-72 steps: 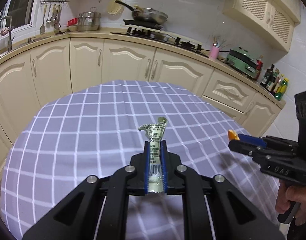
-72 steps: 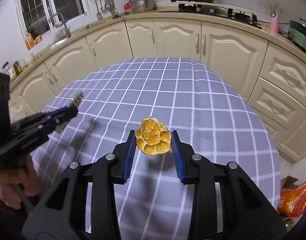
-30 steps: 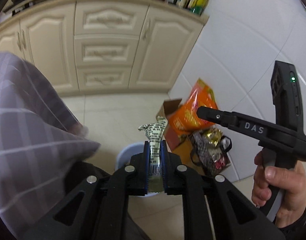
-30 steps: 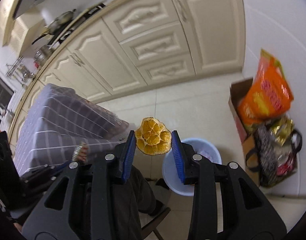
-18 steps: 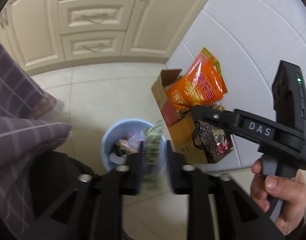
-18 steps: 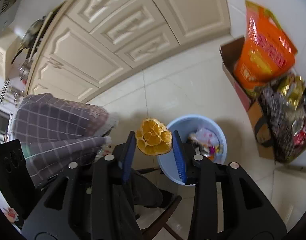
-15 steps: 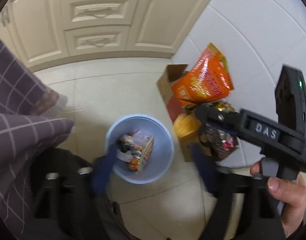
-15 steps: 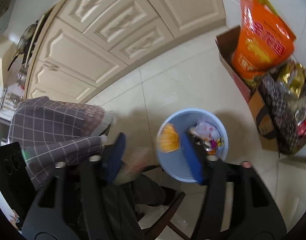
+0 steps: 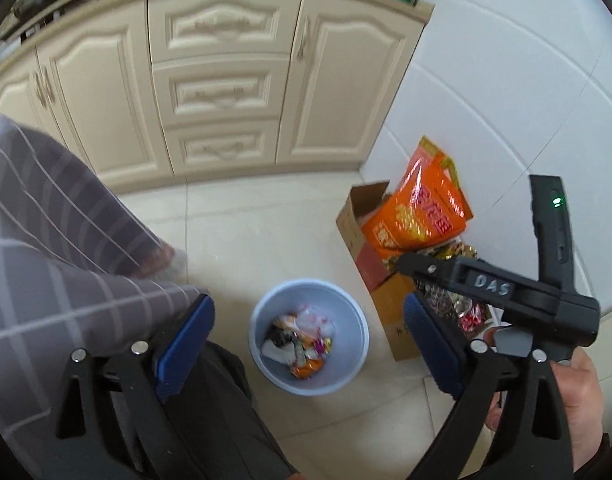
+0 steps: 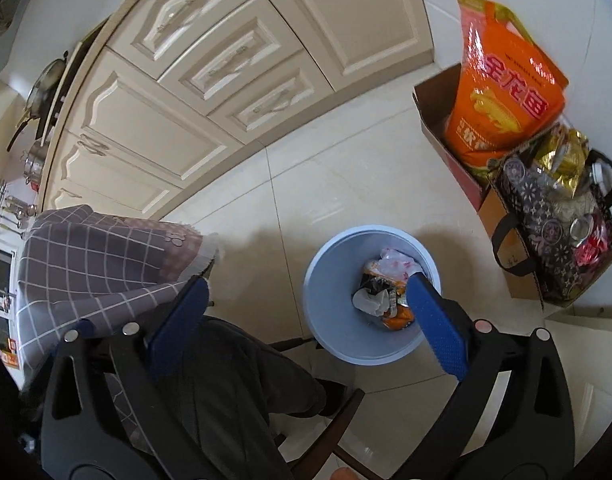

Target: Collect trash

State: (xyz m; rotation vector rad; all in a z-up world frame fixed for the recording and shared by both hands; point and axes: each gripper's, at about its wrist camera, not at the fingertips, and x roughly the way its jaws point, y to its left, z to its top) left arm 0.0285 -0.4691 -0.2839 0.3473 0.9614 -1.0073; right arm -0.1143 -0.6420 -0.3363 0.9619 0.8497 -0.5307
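Observation:
A light blue trash bin (image 9: 261, 320) stands on the tiled floor, with wrappers and an orange peel piece (image 9: 308, 366) inside. It also shows in the right wrist view (image 10: 326, 312). My left gripper (image 9: 308, 320) is open and empty, held above the bin. My right gripper (image 10: 306, 292) is open and empty, also above the bin; its body shows at the right of the left wrist view (image 9: 486, 284).
The table with the grey checked cloth (image 9: 45, 248) is on the left. A cardboard box with an orange bag (image 9: 418, 208) and a dark patterned bag (image 10: 546, 220) stand right of the bin. Cream cabinets (image 9: 221, 88) line the back. A dark chair (image 10: 233, 380) is below.
Both grippers swung from the table to over the bin and opened. The green wrapper and the orange peel dropped into the bin.

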